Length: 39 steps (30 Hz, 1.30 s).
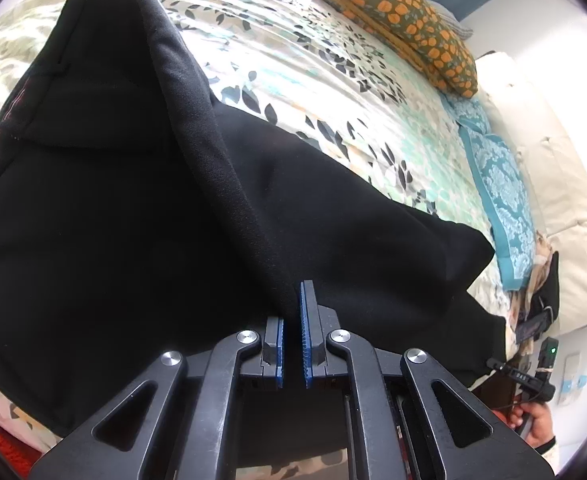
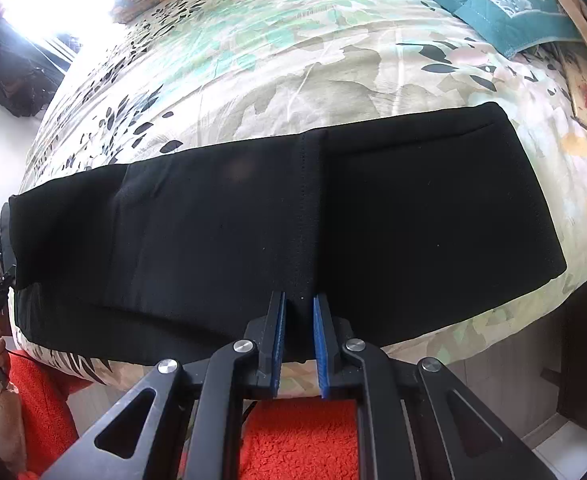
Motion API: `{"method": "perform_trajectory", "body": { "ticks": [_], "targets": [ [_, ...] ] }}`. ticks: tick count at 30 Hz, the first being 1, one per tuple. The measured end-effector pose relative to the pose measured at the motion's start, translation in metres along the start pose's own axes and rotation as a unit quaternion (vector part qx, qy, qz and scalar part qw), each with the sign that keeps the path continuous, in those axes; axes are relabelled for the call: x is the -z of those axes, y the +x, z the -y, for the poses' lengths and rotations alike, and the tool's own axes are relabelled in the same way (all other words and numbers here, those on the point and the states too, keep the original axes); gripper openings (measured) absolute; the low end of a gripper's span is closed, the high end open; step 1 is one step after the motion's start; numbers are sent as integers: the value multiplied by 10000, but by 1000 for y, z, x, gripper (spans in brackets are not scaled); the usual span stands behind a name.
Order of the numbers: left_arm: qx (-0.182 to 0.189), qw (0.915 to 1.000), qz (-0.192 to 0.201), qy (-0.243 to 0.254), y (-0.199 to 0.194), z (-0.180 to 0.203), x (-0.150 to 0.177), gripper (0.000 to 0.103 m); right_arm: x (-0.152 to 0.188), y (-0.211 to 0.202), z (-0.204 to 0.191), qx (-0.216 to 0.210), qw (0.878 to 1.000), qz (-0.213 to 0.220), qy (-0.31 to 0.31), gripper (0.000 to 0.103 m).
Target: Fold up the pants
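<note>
Black pants (image 1: 113,220) lie on a floral bedspread (image 1: 313,80). In the left wrist view my left gripper (image 1: 292,312) is shut on a raised ridge of the black fabric, which runs up and away from the blue pads. The waistband end lies at the left. In the right wrist view the pants (image 2: 413,220) stretch across the bed (image 2: 253,60) as a long band. My right gripper (image 2: 299,312) is shut on a fold of the fabric at its near edge, along a stitched seam.
An orange-flowered folded quilt (image 1: 393,12) and a teal patterned pillow (image 1: 501,192) lie at the far side of the bed. A cream headboard (image 1: 565,200) stands at the right. A red fuzzy rug (image 2: 301,440) lies below the bed's near edge.
</note>
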<state>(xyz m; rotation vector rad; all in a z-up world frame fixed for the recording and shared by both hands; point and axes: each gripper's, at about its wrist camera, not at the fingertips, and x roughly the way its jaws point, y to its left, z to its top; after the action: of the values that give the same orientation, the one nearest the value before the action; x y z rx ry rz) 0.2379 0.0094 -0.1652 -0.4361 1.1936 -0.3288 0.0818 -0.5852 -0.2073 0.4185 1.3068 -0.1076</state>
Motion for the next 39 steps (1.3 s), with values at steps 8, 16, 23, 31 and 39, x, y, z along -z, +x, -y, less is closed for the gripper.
{"method": "perform_trajectory", "body": {
  "ticks": [8,16,23,31,39],
  "targets": [
    [12,10000,-39,-15,1,-1,-1,5,-4,6,15,-389,9980,-60,490,16],
    [-6,10000,-58,-37,4,-3,0,6,-19,-6,45,-767,9899,178,1177,28],
    [-50,9999,-78,-64,4,-4,-2,6,-26,18,3,-372,9985,-274,277,17],
    [-78,9986,518,116,-44,20,6,5,-49,-61,-62,299,9922,630,-1037,11],
    [-490,9983,89,310,-47,38,108,5,-56,-50,-29,799,9911,311,-1014,11]
  ]
}}
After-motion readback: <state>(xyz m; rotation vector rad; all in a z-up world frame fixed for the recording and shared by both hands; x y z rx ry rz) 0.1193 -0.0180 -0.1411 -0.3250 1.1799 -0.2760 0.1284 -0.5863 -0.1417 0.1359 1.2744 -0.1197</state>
